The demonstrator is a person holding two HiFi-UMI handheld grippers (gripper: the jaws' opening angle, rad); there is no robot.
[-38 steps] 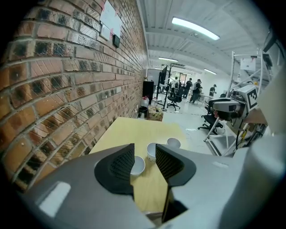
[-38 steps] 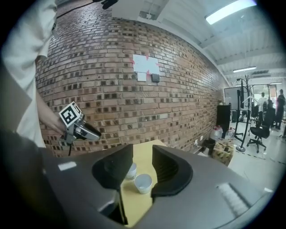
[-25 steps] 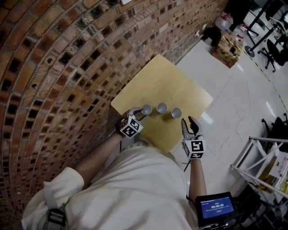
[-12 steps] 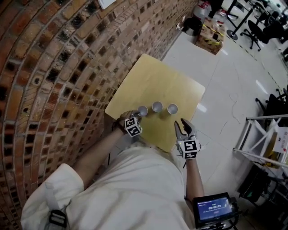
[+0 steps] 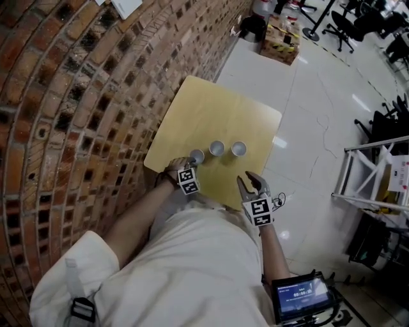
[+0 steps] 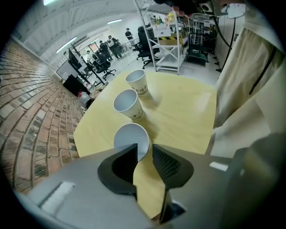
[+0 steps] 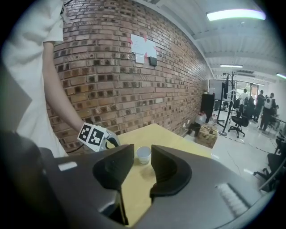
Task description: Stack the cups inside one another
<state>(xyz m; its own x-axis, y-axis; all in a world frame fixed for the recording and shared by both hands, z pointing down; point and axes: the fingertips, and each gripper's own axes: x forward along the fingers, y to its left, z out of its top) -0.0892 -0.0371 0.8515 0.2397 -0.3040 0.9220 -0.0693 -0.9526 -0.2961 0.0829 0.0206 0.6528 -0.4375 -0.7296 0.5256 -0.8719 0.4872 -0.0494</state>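
Three white paper cups stand in a row near the front edge of the yellow table [image 5: 211,108]: left cup [image 5: 197,156], middle cup [image 5: 217,148], right cup [image 5: 238,149]. My left gripper [image 5: 192,167] points steeply down at the left cup [image 6: 131,139]. Its jaws have just been closing and straddle the cup's near rim, one over the opening and one outside, with a gap still showing. The middle cup [image 6: 126,103] and far cup [image 6: 137,82] stand beyond. My right gripper [image 5: 254,185] hovers open and empty at the table's near edge, with a cup [image 7: 143,154] ahead of its jaws.
A brick wall [image 5: 77,96] runs along the table's left side. White tiled floor [image 5: 319,128] lies to the right, with a metal rack [image 5: 377,172] and office chairs [image 5: 383,19] farther off. A screen device [image 5: 301,295] hangs at the person's waist.
My left gripper has dropped and rolled onto the left cup's rim, with its jaws narrower. My right gripper has come lower and closer along the table's near edge.
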